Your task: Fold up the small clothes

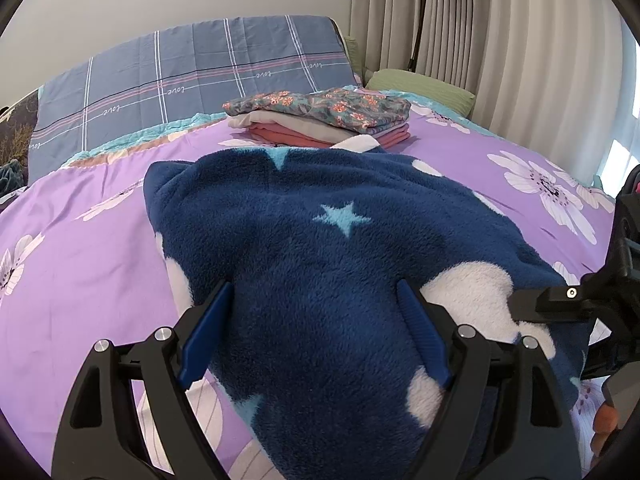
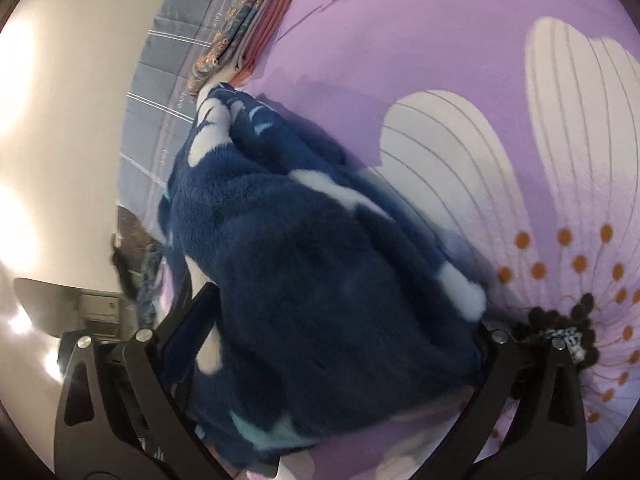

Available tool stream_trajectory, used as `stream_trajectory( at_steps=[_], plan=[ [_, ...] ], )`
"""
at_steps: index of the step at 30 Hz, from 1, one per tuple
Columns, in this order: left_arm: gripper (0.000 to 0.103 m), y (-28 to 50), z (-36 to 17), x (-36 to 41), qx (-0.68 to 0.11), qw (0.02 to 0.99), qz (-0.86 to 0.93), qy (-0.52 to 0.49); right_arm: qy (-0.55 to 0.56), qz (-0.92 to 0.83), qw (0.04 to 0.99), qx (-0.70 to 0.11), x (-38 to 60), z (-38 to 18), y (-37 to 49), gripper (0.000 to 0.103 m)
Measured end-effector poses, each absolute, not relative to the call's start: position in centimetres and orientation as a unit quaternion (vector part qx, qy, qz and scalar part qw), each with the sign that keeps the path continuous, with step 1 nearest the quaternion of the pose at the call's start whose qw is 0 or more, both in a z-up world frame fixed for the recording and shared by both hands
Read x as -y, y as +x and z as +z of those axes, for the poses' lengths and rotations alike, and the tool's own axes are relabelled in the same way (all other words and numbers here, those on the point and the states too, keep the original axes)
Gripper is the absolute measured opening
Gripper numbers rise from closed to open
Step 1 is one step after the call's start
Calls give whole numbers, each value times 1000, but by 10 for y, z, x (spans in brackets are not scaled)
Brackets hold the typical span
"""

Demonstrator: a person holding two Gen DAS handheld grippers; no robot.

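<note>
Left gripper (image 1: 314, 332) astride fleece garment (image 1: 320, 248), perhaps touching.

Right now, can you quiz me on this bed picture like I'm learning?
1. True or false: the dark blue fleece lies on a purple flowered bedspread.
2. What tops the folded stack behind the fleece? A) striped towel B) floral cloth C) yellow sock
3. What light blue shape shows on the fleece?

Key: 1 true; 2 B; 3 a star.
</note>
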State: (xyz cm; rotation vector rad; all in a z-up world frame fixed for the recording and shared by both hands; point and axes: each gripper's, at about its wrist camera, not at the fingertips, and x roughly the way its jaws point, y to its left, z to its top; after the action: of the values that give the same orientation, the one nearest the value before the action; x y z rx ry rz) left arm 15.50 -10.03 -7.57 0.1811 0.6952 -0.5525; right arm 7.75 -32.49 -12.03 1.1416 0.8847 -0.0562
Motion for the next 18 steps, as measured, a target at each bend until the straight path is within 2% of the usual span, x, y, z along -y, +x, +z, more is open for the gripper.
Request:
stream_trajectory(
  at_steps=[4,5,7,8,12,15,18],
  plan=[
    [84,156,-75,98,-336,899,-269,80,506,-16,764,-400,326,-121,72,90],
    [86,157,-72,96,-336,898,-273,69,506,-11,765,-399,327,-122,71,88],
    [100,162,-63,86,-335,893,-298,39,506,-1,765,-399,329,-123,69,87],
    [102,169,-59,76,-332,893,-304,10,505,5,765,-399,330,-124,69,87],
    [102,216,-63,38,-351,902,-242,-67,498,12,771,-396,327,-122,70,88],
    [102,263,-96,27,-425,847,-284,-146,492,12,777,-393,324,-120,69,91],
    [102,295,-120,34,-455,800,-331,-209,485,13,782,-391,321,-119,68,93]
  ],
)
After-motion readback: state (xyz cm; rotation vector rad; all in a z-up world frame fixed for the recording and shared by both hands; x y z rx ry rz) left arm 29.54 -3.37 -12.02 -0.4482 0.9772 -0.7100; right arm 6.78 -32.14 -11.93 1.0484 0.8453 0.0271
